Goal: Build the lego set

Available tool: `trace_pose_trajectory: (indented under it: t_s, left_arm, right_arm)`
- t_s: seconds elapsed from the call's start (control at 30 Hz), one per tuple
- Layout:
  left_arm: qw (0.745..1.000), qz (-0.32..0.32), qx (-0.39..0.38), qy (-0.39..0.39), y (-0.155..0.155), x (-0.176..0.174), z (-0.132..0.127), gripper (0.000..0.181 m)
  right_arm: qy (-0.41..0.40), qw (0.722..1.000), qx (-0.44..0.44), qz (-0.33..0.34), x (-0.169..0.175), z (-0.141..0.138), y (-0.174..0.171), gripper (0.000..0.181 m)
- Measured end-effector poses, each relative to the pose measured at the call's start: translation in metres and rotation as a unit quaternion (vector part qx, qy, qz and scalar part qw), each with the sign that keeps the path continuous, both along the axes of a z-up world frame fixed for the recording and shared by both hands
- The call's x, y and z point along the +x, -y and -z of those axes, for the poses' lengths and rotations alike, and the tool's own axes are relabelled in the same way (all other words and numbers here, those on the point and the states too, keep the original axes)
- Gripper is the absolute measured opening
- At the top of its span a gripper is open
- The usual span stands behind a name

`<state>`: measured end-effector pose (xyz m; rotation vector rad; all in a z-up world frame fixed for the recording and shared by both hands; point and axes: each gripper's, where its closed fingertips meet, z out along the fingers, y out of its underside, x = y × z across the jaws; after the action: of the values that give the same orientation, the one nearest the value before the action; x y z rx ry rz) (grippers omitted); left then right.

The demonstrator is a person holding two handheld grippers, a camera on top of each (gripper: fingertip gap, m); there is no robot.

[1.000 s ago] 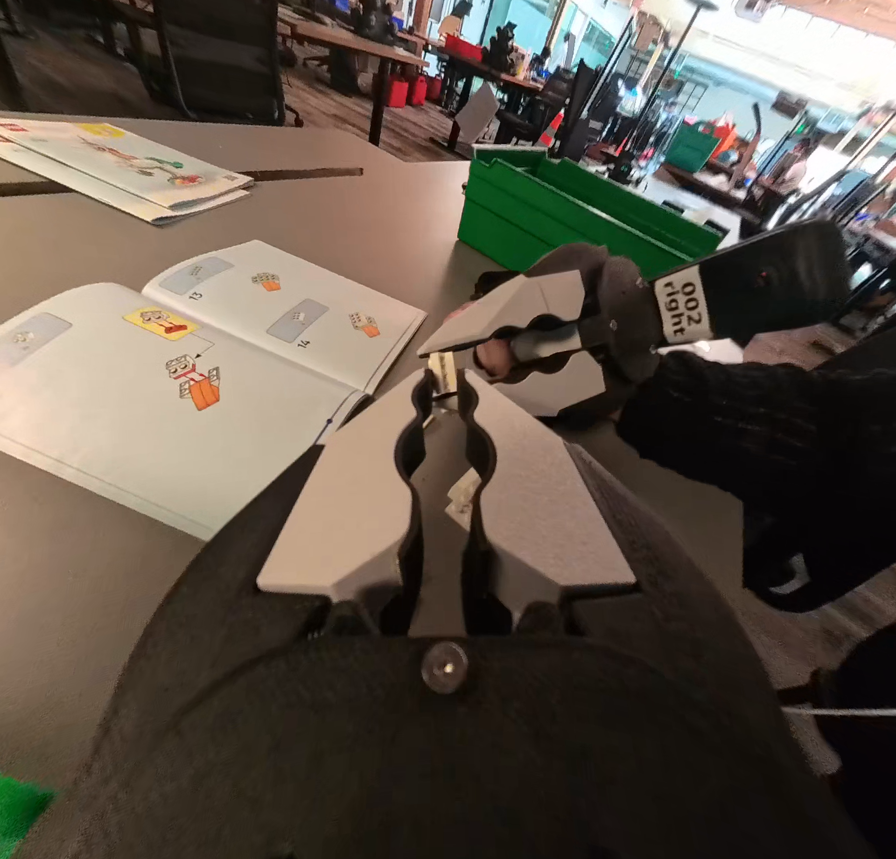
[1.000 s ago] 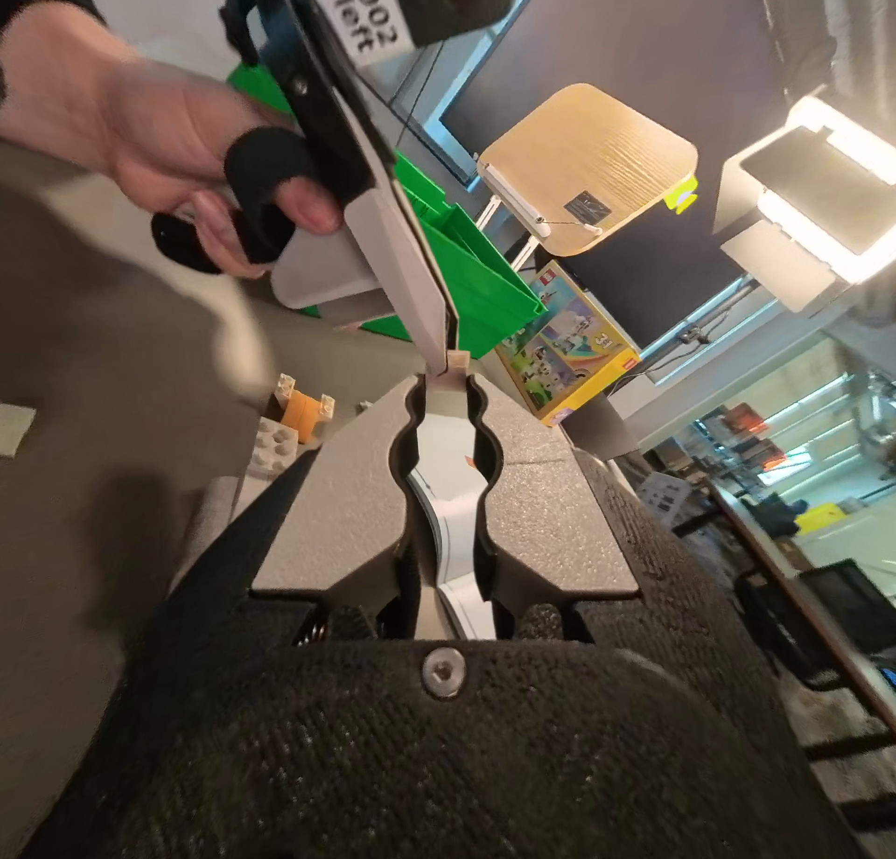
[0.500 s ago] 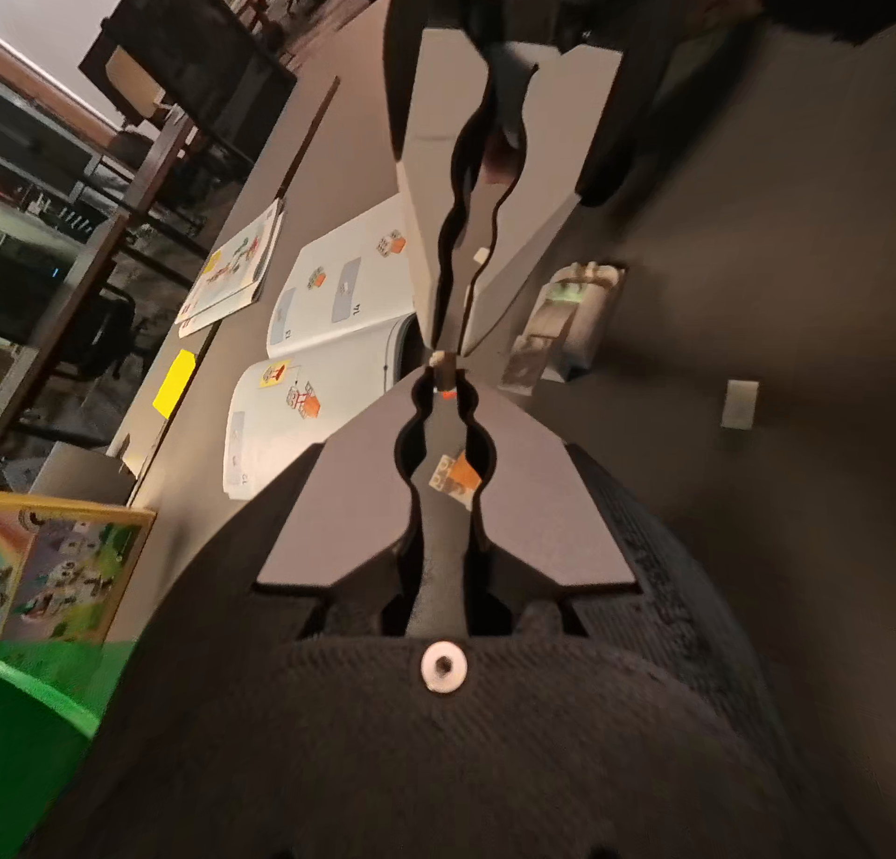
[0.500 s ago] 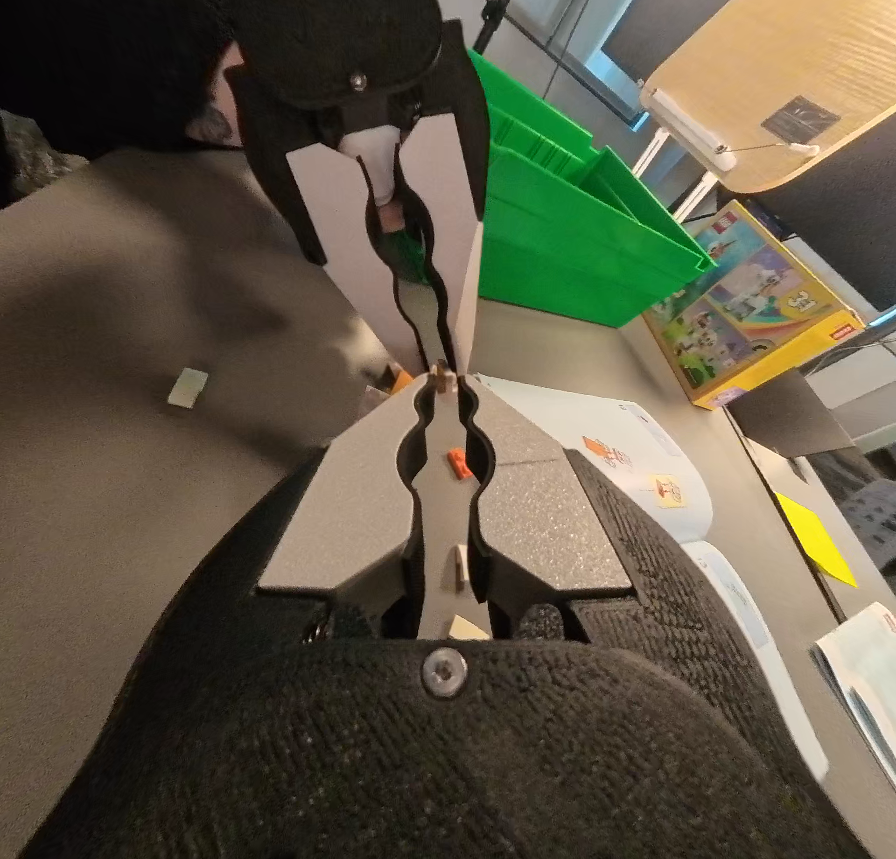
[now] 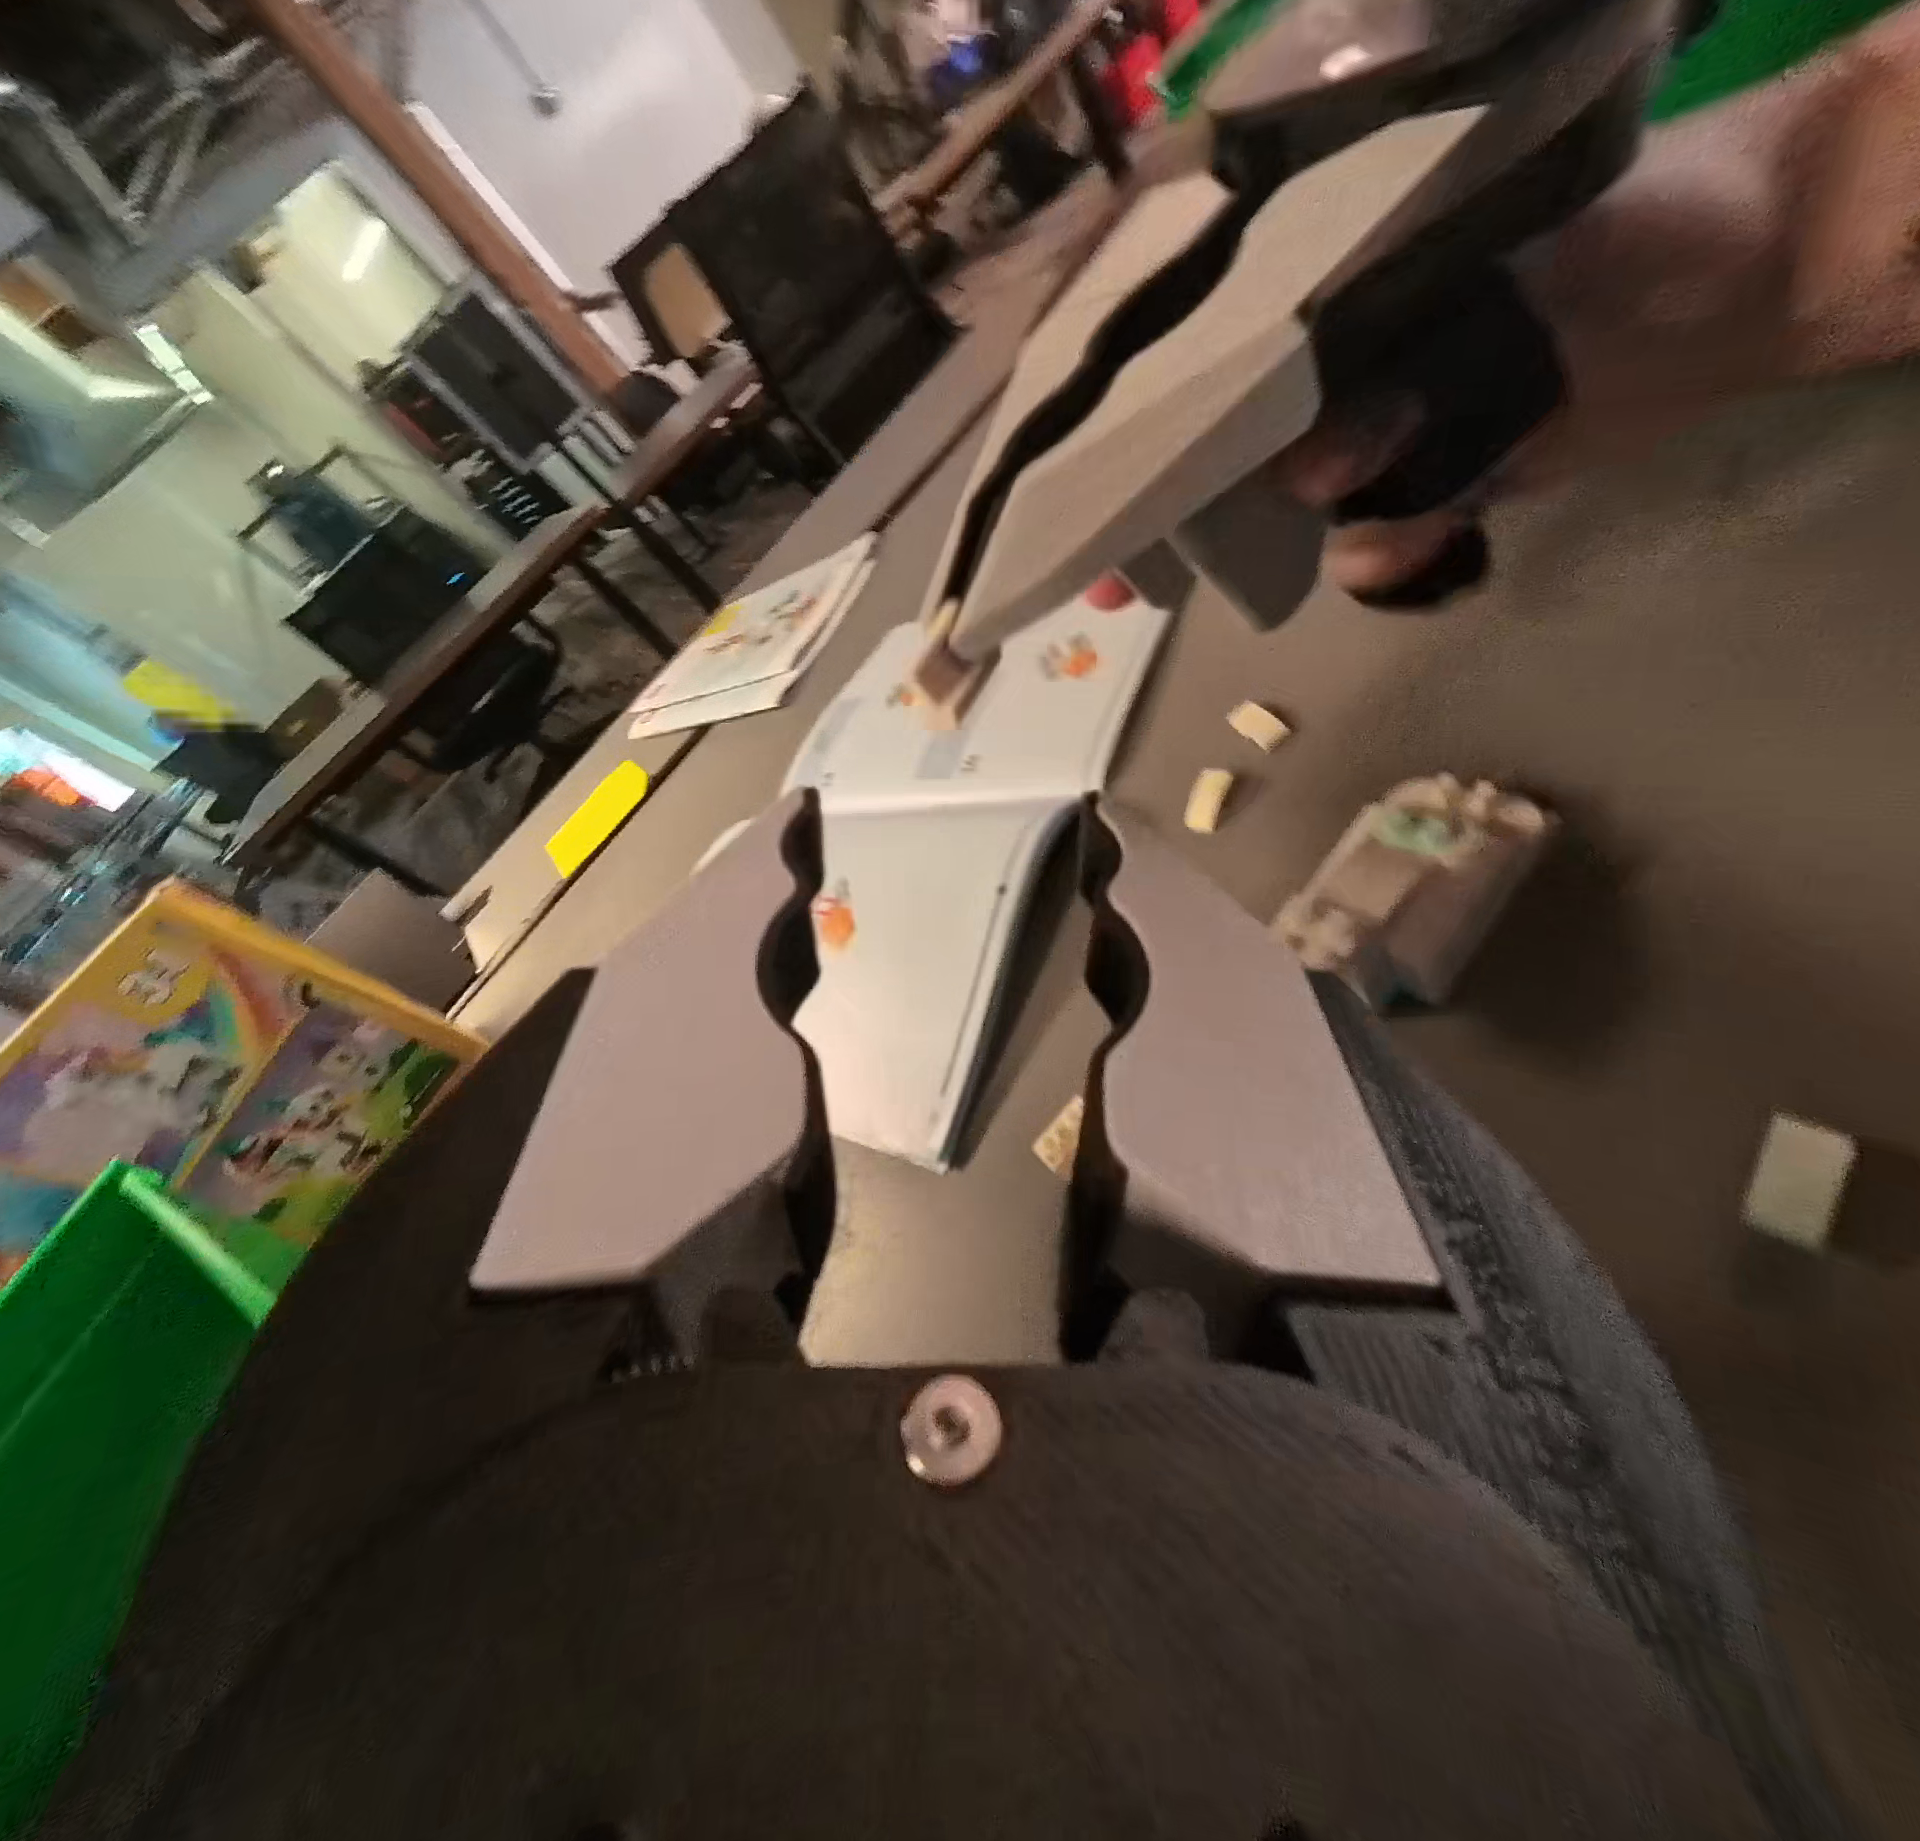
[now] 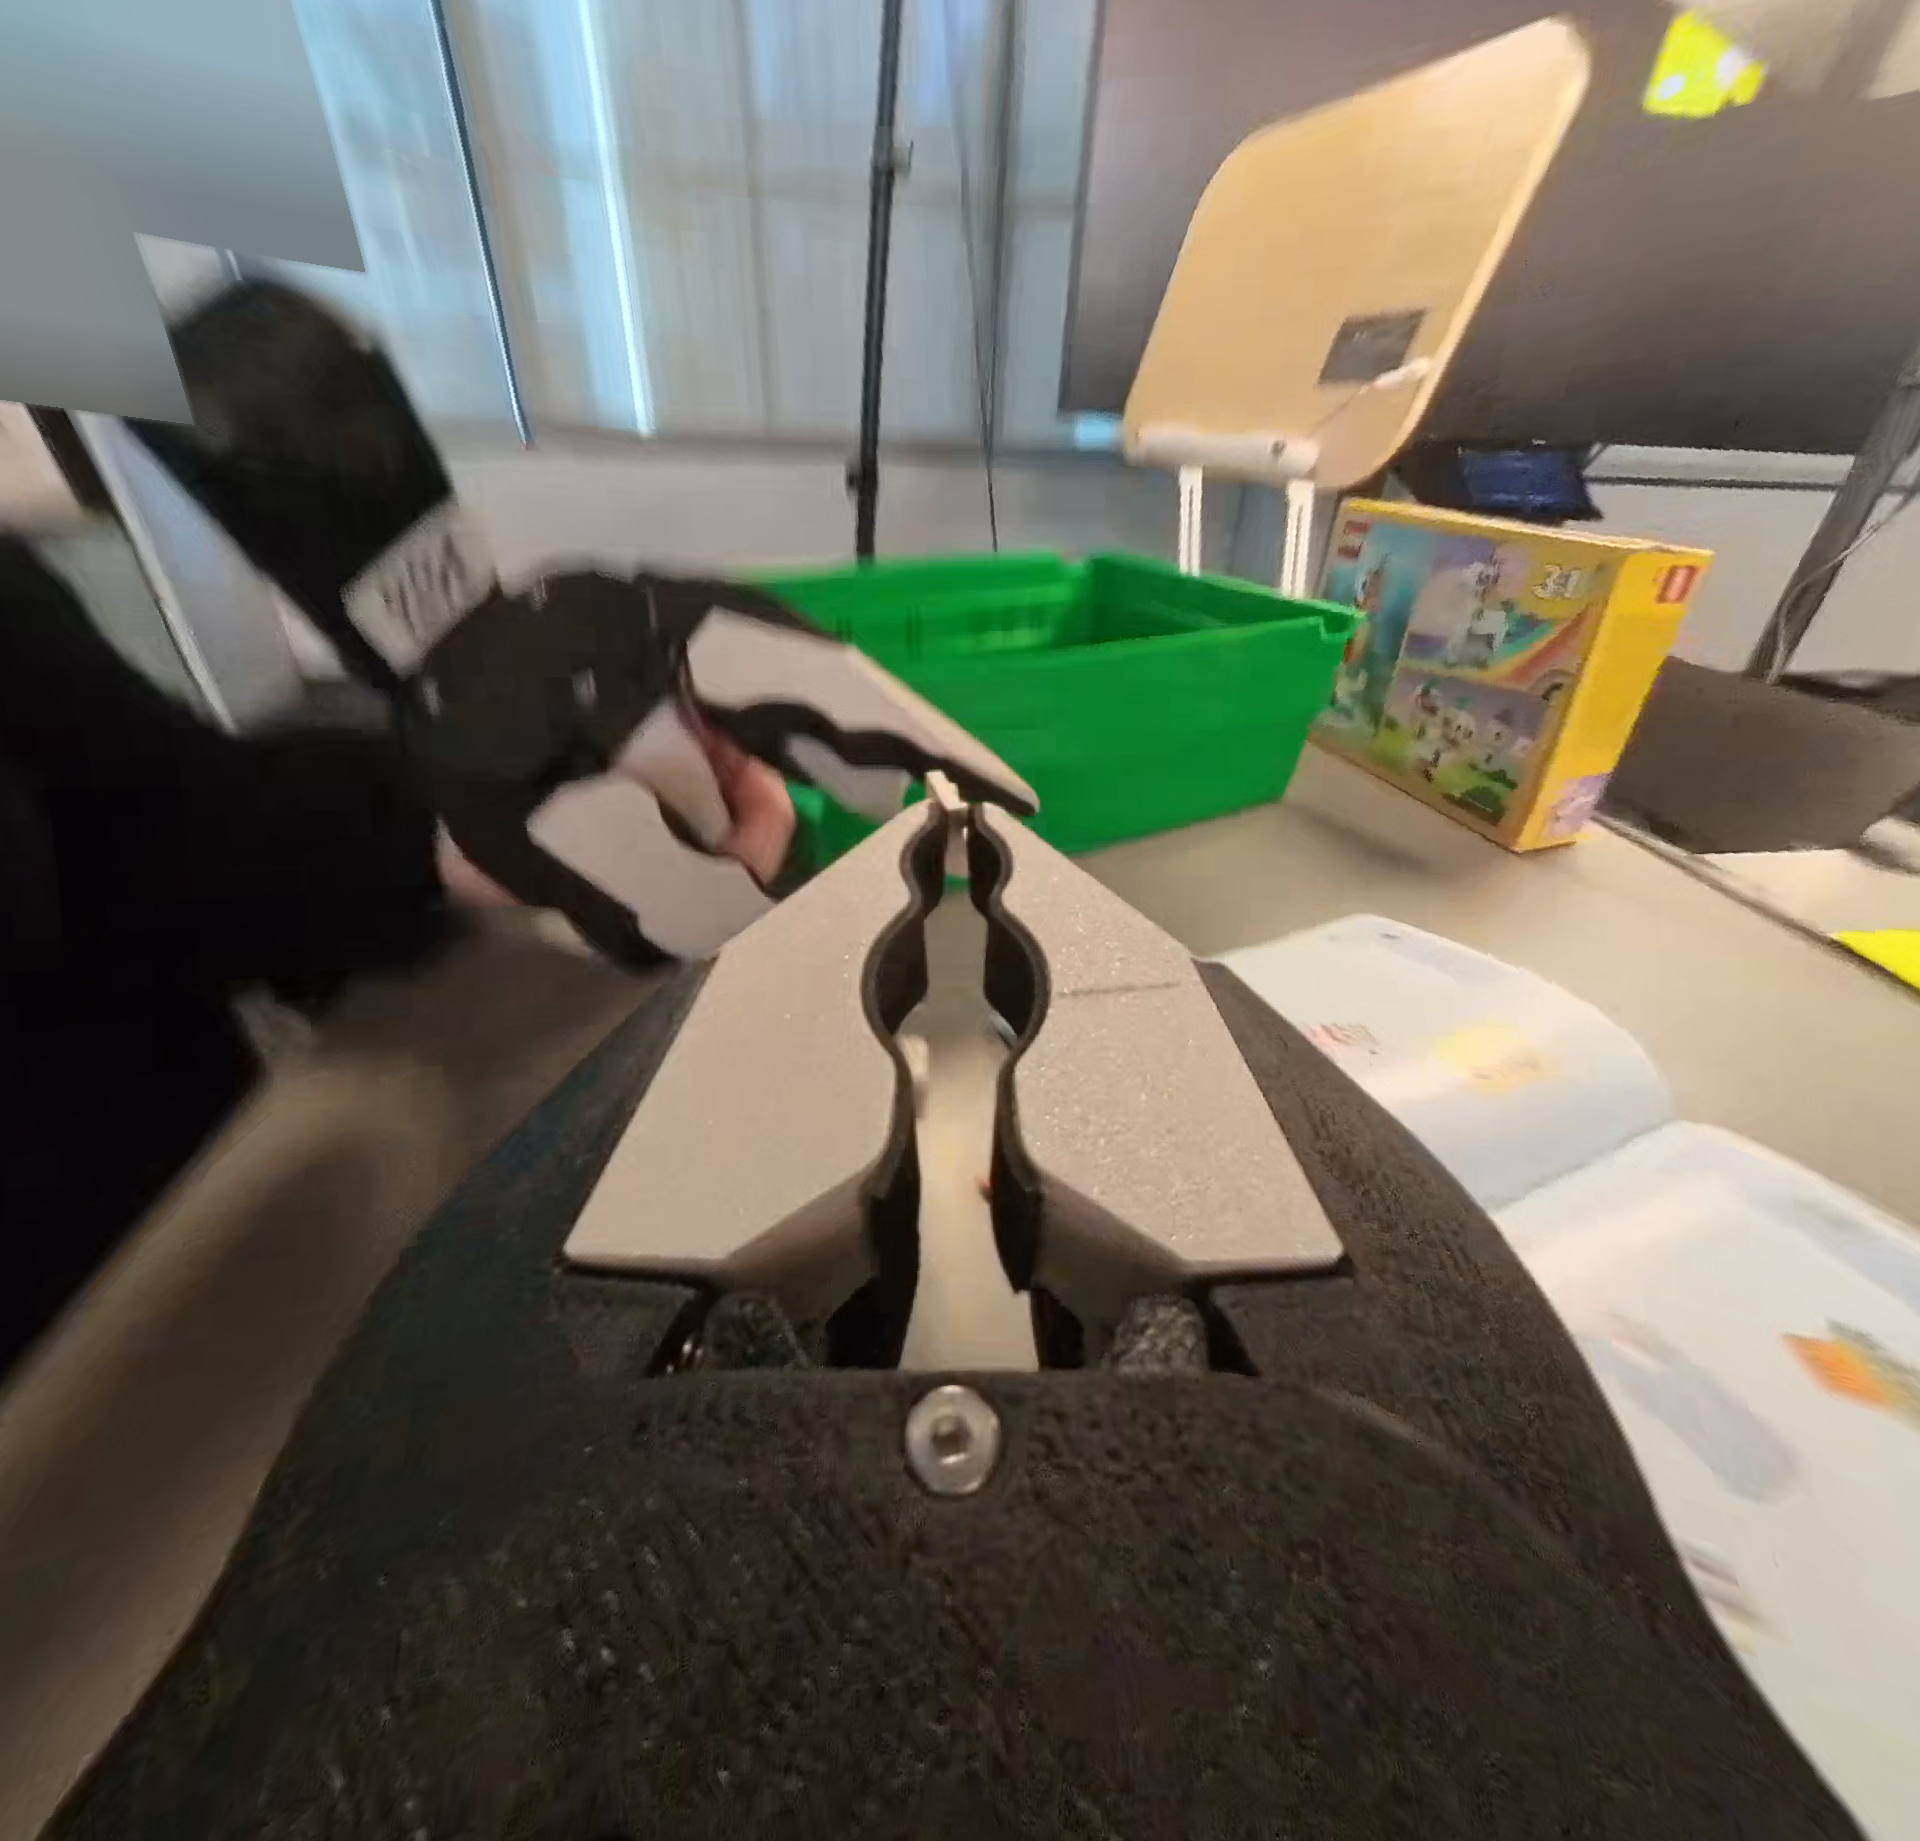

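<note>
My right gripper [image 6: 951, 817] is shut on a small pale brick assembly [image 6: 948, 792] held in the air at its tips. In the left wrist view this gripper [image 5: 951, 638] reaches in from the upper right with the piece [image 5: 940, 685] hanging over the open instruction booklet [image 5: 966, 783]. My left gripper [image 5: 945, 815] is open and empty, a short way back from the piece. In the right wrist view it [image 6: 831, 690] is blurred at the left. A partial build [image 5: 1423, 898] stands on the dark table [image 5: 1610, 700], to the right.
Small loose pieces [image 5: 1257, 726] [image 5: 1205, 799] and a white tile [image 5: 1797, 1194] lie on the table. A green bin [image 6: 1091, 690] and the yellow set box [image 6: 1496, 669] stand behind. A second booklet [image 5: 758, 648] and a yellow note [image 5: 597, 830] lie farther off. Less than 4 cm separates the two grippers' tips.
Both grippers were tip to tip on the small piece. My left gripper has opened and drawn back. The right gripper keeps the piece and has swung level.
</note>
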<state>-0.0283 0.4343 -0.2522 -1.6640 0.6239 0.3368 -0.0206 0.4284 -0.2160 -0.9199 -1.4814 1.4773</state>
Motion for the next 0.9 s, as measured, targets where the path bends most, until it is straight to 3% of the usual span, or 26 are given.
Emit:
trace_pose_trajectory:
  t_s: [0.13,0.33,0.57,0.9]
  left_arm:
    - [0.996,-0.052,0.067,0.013,-0.005,-0.005,-0.022,0.046]
    - [0.976,-0.047,0.210,-0.036,0.003,0.018,-0.057,0.049]
    - [0.961,-0.092,0.248,-0.081,-0.001,0.005,-0.069,0.013]
    - [0.943,-0.090,0.262,-0.183,-0.003,0.012,-0.067,0.016]
  right_arm:
    - [-0.038,0.980,-0.193,-0.037,0.003,-0.024,-0.006,0.002]
    - [-0.056,0.931,-0.351,-0.080,0.004,-0.034,-0.012,0.002]
    - [-0.051,0.885,-0.444,-0.130,0.005,-0.037,-0.015,0.002]
    - [-0.038,0.841,-0.514,-0.162,0.004,-0.035,-0.017,0.001]
